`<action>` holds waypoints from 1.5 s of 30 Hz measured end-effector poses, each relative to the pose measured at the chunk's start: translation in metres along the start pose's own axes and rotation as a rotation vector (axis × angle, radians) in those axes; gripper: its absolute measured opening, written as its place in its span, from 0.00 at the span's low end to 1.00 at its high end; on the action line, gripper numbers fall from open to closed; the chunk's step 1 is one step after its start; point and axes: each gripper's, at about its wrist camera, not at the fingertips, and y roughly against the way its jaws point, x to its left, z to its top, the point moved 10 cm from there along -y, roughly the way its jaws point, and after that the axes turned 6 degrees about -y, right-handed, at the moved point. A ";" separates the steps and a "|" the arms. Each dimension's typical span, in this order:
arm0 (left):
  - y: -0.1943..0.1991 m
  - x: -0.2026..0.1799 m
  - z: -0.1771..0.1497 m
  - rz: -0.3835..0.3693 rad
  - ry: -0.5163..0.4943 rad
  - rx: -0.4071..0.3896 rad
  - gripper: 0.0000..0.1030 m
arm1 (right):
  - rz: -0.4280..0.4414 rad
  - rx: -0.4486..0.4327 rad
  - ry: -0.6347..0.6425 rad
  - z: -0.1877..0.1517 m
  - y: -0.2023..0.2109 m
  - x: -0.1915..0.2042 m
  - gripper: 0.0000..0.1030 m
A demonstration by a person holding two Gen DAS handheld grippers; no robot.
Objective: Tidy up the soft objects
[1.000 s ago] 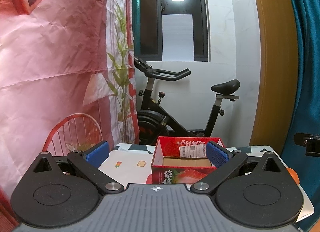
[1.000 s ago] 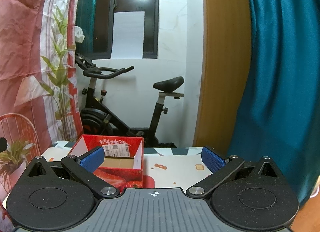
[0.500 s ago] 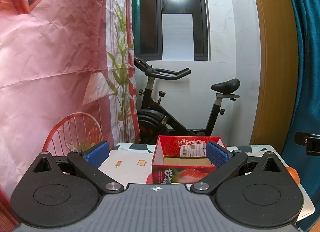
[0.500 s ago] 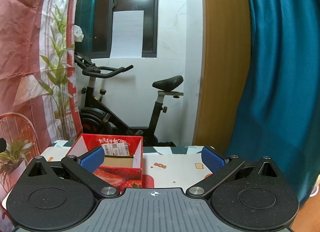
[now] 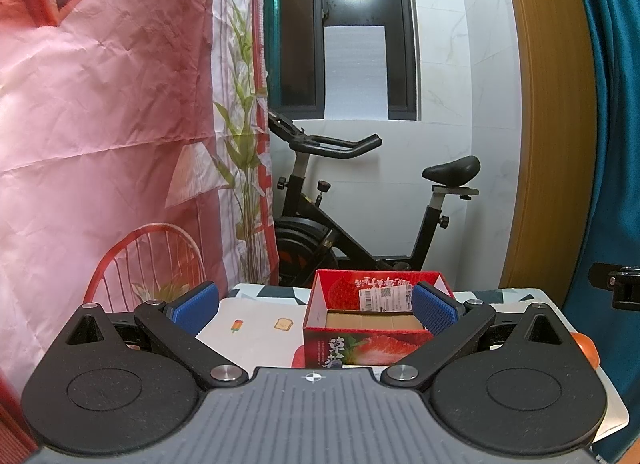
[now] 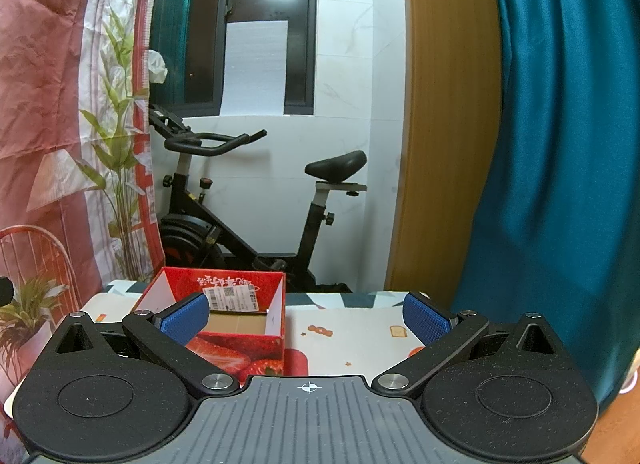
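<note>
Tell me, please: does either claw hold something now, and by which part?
Nothing is held. The left claw and the right claw are both open and empty, above the table in front of the red strawberry box.

Left tool (image 5: 314, 310) level over the desk (image 5: 256, 324), blue pads (image 5: 196, 306) spread wide, nothing between them. Desk cover white with small printed pictures: an ice lolly, a slice of toast. Red strawberry-print cardboard box (image 5: 372, 338) sits open-topped on the desk, right of centre; brown cardboard floor bare inside, white barcode label (image 5: 386, 299) on the inner far wall. Right pad overlaps the box's right wall in view; contact cannot be told. Orange rounded object (image 5: 587, 346) at far right desk edge, mostly hidden. Behind: black exercise bike (image 5: 360, 219), pink printed backdrop sheet (image 5: 104, 123) left, teal curtain (image 5: 612, 143) right.
</note>
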 end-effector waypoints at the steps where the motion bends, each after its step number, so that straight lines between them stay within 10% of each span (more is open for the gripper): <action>1: 0.000 0.000 -0.001 0.000 0.000 0.001 1.00 | 0.000 0.000 0.000 0.000 0.000 0.000 1.00; 22: -0.028 0.006 -0.018 0.025 0.001 0.023 1.00 | 0.137 -0.039 -0.056 -0.010 -0.013 0.004 1.00; 45: -0.157 0.010 -0.182 -0.065 0.049 0.339 1.00 | 0.243 0.233 -0.151 -0.185 -0.155 0.012 1.00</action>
